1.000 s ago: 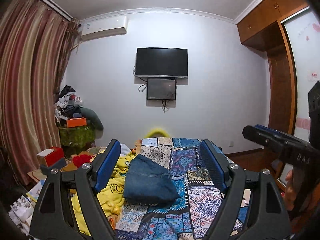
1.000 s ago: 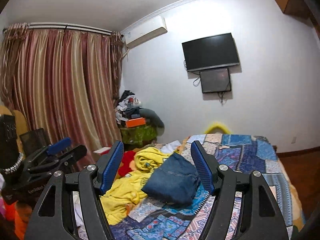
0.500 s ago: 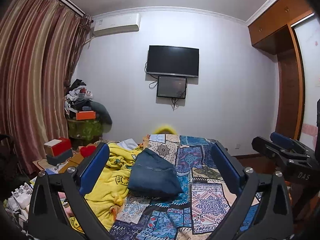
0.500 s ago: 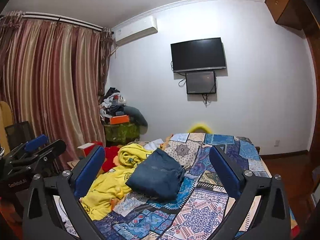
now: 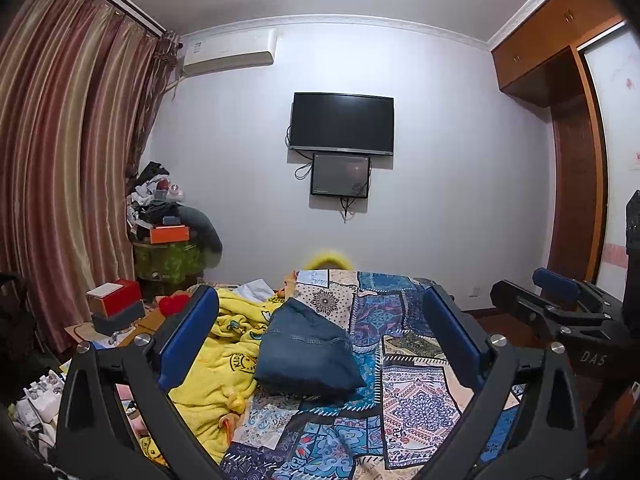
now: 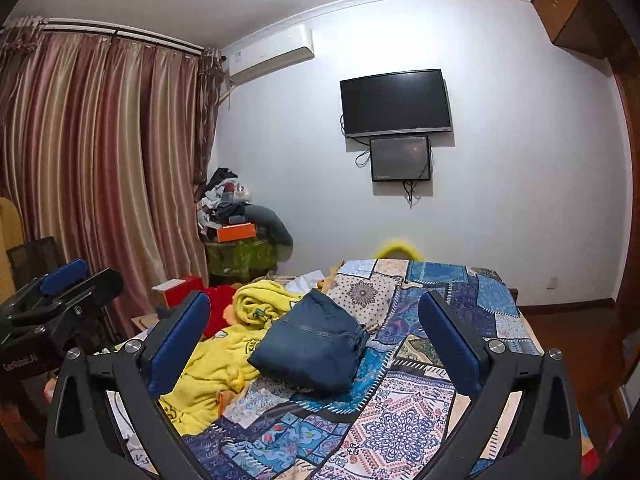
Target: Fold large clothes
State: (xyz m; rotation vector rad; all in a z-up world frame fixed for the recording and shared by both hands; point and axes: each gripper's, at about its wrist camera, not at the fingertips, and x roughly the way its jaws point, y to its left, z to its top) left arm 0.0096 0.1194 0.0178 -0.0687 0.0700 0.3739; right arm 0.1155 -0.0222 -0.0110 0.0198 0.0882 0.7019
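Folded blue jeans (image 5: pixel 306 350) lie in a compact bundle on the patchwork bedspread (image 5: pixel 412 396); they also show in the right wrist view (image 6: pixel 316 346). A crumpled yellow fleece garment (image 5: pixel 224 364) lies to their left, also in the right wrist view (image 6: pixel 224 356). My left gripper (image 5: pixel 320 336) is open and empty, held above the bed short of the jeans. My right gripper (image 6: pixel 314 336) is open and empty, likewise back from the jeans. Each gripper shows at the edge of the other's view.
A bedside table with a red box (image 5: pixel 116 300) and clutter stands left of the bed. A pile of clothes and an orange box (image 5: pixel 168 234) sit on a green-covered stand by the curtain (image 5: pixel 60 184). A TV (image 5: pixel 342 124) hangs on the far wall. A wardrobe (image 5: pixel 576 184) is on the right.
Both grippers have opened wider and pulled back from the bed. The jeans and the yellow garment have not moved.
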